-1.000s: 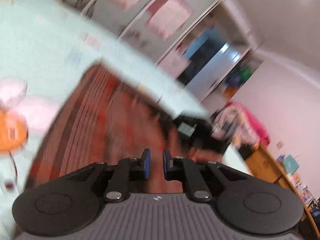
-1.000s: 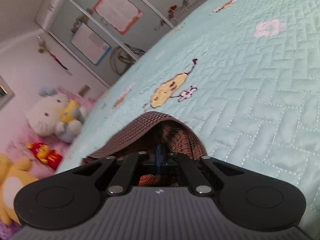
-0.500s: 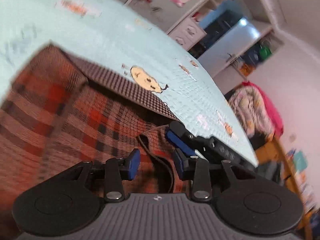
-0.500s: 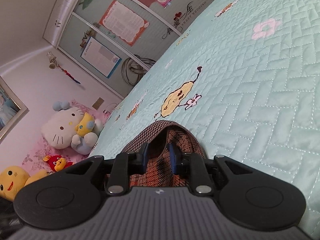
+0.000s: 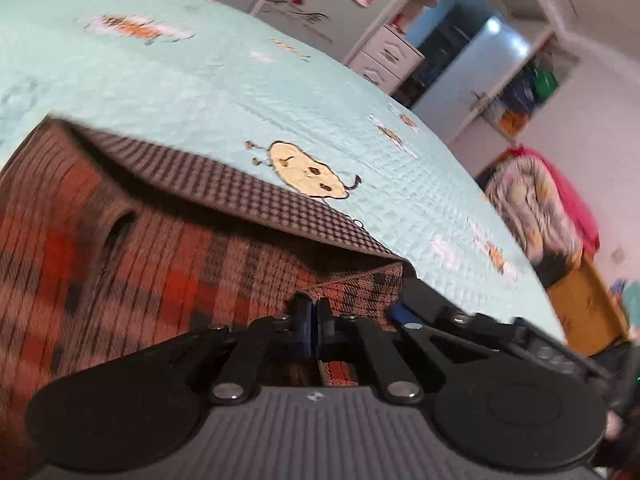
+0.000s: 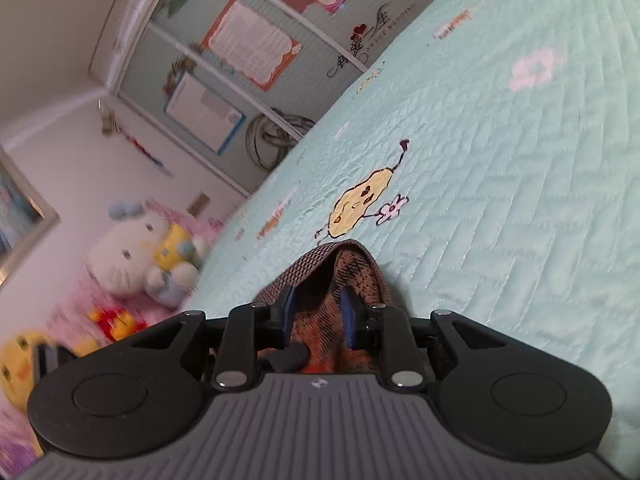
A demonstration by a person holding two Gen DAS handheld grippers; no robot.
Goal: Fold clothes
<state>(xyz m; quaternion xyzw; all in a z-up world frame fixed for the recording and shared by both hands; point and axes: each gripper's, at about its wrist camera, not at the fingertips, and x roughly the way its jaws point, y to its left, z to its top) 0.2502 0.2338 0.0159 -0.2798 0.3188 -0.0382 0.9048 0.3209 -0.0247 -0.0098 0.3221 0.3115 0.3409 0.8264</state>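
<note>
A red-and-brown plaid garment [image 5: 160,264] lies on a mint quilted bedspread [image 5: 200,80], its far edge turned over to show a fine checked lining. My left gripper [image 5: 313,320] is shut on a corner of that garment near its right end. The right gripper's black frame [image 5: 480,324] lies just to the right of it. In the right wrist view, my right gripper [image 6: 317,308] stands open, and a raised fold of the plaid garment [image 6: 352,264] sits loose between its blue pads [image 6: 348,316].
The bedspread [image 6: 500,200] stretches far ahead and to the right. Plush toys [image 6: 140,252] lie beyond the bed's left edge. Wardrobe doors with posters [image 6: 248,44] stand behind. White drawers [image 5: 388,60], a heap of pink clothes [image 5: 536,208] and a wooden cabinet [image 5: 584,304] line the other side.
The left gripper swung down to the garment's corner and closed on it. The right gripper, shut on the fold a second ago, has opened and let it go.
</note>
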